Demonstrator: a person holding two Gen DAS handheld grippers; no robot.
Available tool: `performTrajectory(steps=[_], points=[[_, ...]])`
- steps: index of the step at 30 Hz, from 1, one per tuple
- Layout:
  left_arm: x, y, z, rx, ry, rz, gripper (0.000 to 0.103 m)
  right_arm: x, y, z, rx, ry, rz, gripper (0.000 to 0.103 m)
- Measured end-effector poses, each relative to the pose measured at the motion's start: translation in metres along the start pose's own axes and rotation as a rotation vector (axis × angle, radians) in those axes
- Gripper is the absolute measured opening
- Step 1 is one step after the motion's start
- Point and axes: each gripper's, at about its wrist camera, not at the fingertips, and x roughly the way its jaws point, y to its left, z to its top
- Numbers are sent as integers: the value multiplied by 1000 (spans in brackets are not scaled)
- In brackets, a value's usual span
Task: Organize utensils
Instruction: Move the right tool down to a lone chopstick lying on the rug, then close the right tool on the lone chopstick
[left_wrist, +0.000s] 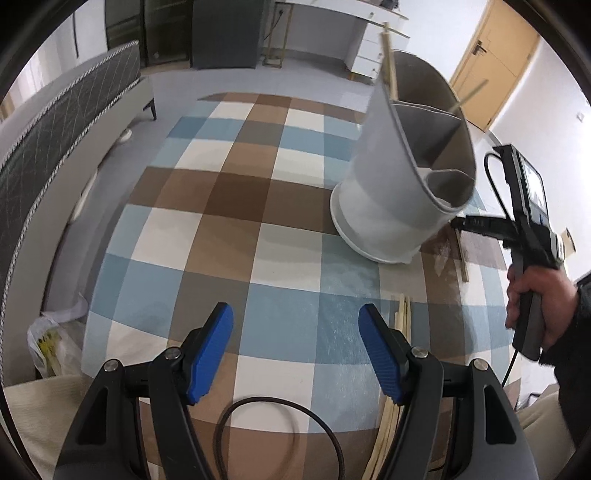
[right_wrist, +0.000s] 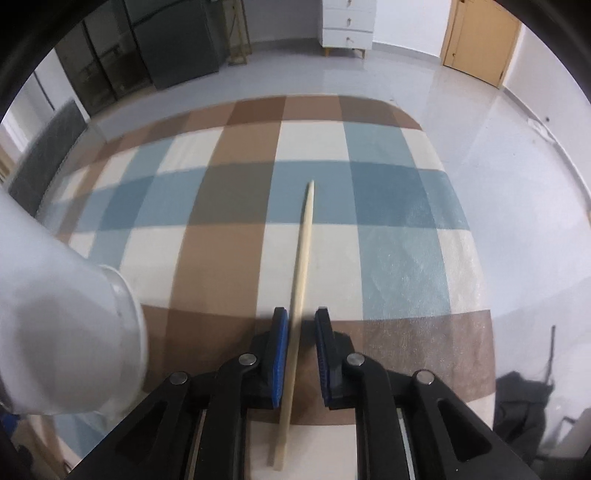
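Your right gripper (right_wrist: 300, 321), slightly parted, straddles a chopstick (right_wrist: 301, 266) ungripped; centre, then squeeze. Left gripper (left_wrist: 295, 328) gapes empty.

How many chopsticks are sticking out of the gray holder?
2. One chopstick stands at the far-left rim of the holder. A second chopstick, blurred, leans out to the right. Shorter ones could be hidden inside.
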Motion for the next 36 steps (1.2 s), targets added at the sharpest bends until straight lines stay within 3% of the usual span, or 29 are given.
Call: performTrajectory(steps=[1,2,8,16,21,23,25,27,31,34,36], points=[[1,0,0,-4,4,-3,66,0,2,-1,-13,1,2,5],[0,-1,0,-6,5,-4,66,-1,3,-4,-25,7,9,5],[-8,-2,-1,-3,-32,-4,66,-20,6,-48,-28,34,65,4],[-16,-2,-1,-19,-50,-27,66,-64,24,-132,-41,148,180,4],[-30,-1,-2,17,-64,-18,66,-67,33,-153,-25,189,202,8],[-35,1,2,26,11,31,66,-64,34,-145,-19,193,214,9],[-50,13,4,-27,41,-9,66,-62,35,-135,-11,181,208,20],[-70,21,3,-57,60,-3,66,-56,34,-119,-5,157,190,22],[-96,14,-9,-14,137,-9,66,-51,32,-111,25,127,204,27],[-102,5,-27,30,264,-42,66,-45,36,-101,6,101,215,32],[-104,1,-42,38,299,-44,66,-43,39,-97,-6,82,213,32]])
